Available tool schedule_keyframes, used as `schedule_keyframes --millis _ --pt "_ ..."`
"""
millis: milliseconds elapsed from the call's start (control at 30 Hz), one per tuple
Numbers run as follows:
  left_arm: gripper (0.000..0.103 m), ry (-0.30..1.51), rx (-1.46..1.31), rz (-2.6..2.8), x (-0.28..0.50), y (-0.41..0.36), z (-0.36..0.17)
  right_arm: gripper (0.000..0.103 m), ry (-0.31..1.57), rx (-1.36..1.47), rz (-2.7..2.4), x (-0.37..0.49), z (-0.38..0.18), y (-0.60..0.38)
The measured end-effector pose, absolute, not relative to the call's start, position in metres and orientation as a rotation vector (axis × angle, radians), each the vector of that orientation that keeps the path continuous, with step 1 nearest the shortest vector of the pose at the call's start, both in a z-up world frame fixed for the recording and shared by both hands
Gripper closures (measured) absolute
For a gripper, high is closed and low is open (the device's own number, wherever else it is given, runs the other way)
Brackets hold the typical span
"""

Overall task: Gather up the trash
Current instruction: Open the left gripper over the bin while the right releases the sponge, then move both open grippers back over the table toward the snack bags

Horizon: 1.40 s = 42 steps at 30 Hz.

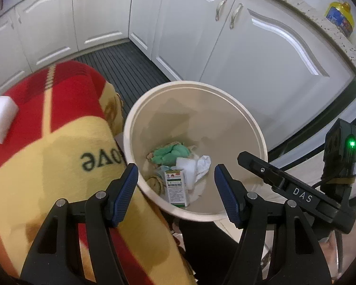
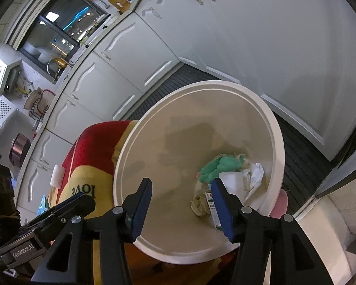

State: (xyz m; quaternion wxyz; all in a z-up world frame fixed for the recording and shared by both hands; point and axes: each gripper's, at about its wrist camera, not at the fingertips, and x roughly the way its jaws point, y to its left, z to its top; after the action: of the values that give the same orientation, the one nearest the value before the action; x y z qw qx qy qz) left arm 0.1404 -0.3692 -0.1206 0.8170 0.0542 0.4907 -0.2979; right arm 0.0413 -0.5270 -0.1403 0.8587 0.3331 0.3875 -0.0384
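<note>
Over the round cream plastic bin [image 1: 154, 197], both tools hung with their tips pointing down into it. The left gripper [image 1: 175, 192] had its two blue pads [image 1: 127, 190] apart, and nothing sat between them. The right gripper [image 2: 181, 210] was also apart and held nothing. The bin stood on the floor in front of the white cupboard doors [image 1: 261, 54], just beside a seat covered with a red and yellow blanket [image 1: 59, 147], likely so that trash from the seat had only a short way to go. At the bottom of the bin lay the trash: a crumpled green cloth [image 1: 172, 153], a white block of foam [image 1: 186, 166], a scrunched white paper [image 1: 203, 166], a small white and green cardboard box [image 1: 176, 187] and a brownish crumpled lump [image 1: 155, 182]. They lay in a loose heap, some touching, the way dropped things land. I think both tools were spread wide because they were letting go above the bin, not reaching in to take anything. One more white foam block [image 1: 1, 122] rested on the blanket, well apart from the bin. That one looked like trash not yet picked up, so the job seemed partly done. The left tool was on that side, so it seemed the easy one to send for it.
</note>
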Motion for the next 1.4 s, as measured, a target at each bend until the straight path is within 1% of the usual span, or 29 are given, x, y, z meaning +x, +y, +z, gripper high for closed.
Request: schedule_keyframes --millis 633,767,1033,1200,1400 --pt "0.037 0.932 0.091 -0.570 0.109 -0.313 -0.071 0.051 0.783 0.572 -0.092 0.017 -0.091 -0.476" --pt "0.037 0.898 0.083 -0.547 0.102 -0.295 -0.061 0.041 0.759 0.539 -0.098 0.012 -0.077 -0.463" --pt "0.037 0.865 0.046 -0.497 0.091 -0.248 -0.047 0.040 0.743 0.445 -0.084 0.008 -0.055 -0.424" --pt "0.037 0.843 0.021 -0.456 0.083 -0.213 -0.039 0.036 0.734 0.402 -0.066 0.006 -0.045 -0.400" --pt "0.037 0.837 -0.013 -0.400 0.077 -0.170 -0.035 0.034 0.732 0.345 -0.026 0.007 -0.035 -0.367"
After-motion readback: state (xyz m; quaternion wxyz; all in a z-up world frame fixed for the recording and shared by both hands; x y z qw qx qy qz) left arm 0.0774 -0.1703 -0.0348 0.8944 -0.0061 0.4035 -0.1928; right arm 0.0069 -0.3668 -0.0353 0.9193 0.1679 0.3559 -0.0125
